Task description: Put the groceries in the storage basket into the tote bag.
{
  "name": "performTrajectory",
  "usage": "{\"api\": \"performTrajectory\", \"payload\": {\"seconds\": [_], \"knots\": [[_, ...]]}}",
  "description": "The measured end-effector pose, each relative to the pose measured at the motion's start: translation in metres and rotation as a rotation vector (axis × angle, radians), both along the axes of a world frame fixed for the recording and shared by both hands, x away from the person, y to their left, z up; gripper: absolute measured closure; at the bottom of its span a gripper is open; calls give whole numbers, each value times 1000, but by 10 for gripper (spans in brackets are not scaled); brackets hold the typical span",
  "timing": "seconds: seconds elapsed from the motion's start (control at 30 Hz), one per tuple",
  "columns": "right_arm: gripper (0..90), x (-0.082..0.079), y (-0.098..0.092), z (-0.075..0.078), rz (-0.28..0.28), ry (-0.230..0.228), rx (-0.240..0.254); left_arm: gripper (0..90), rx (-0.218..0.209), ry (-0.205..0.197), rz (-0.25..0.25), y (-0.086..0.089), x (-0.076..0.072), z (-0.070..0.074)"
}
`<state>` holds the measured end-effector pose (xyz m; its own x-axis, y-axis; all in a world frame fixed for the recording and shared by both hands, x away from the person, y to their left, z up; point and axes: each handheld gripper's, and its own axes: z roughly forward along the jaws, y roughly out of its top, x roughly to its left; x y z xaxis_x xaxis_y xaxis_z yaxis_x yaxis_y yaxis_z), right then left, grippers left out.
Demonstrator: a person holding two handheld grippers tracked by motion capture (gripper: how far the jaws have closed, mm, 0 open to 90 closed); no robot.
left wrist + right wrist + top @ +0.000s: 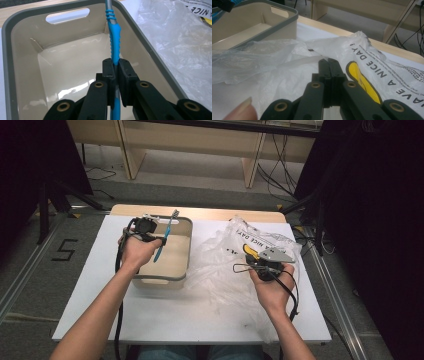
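Observation:
My left gripper (150,234) (115,63) is shut on the handle of a blue and grey toothbrush (167,231) (114,42). It holds the brush slanted above a beige bin with a grey rim (189,245) (22,17); the brush head points to the far side. The bin's floor looks bare. My right gripper (256,261) (329,62) rests with its jaws shut over a crumpled clear plastic bag (220,257) (287,75) printed with black letters and a yellow mark. Whether any film is pinched between its jaws I cannot tell.
The white table top (165,312) has a wooden strip along its far edge (210,212). The bag spreads over the table's right half, right beside the bin. Beyond the table stand wooden furniture legs (250,165) and floor cables (275,175).

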<state>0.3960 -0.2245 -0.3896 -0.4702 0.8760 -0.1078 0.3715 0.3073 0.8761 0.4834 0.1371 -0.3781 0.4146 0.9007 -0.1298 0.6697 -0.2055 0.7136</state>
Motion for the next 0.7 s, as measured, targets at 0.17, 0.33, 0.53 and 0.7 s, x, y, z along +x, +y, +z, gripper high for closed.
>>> {"api": "performTrajectory", "payload": {"seconds": [0.17, 0.33, 0.53, 0.7], "knots": [[900, 0, 1, 0, 2, 2, 0, 840, -10, -13, -14, -2, -6, 3], [900, 0, 0, 0, 2, 2, 0, 840, -28, -21, -30, -2, -12, 5], [900, 0, 0, 0, 3, 2, 1, 840, -45, -30, -39, -2, -17, 8], [900, 0, 0, 0, 3, 2, 0, 840, -52, -37, -58, -4, -23, 11]]}}
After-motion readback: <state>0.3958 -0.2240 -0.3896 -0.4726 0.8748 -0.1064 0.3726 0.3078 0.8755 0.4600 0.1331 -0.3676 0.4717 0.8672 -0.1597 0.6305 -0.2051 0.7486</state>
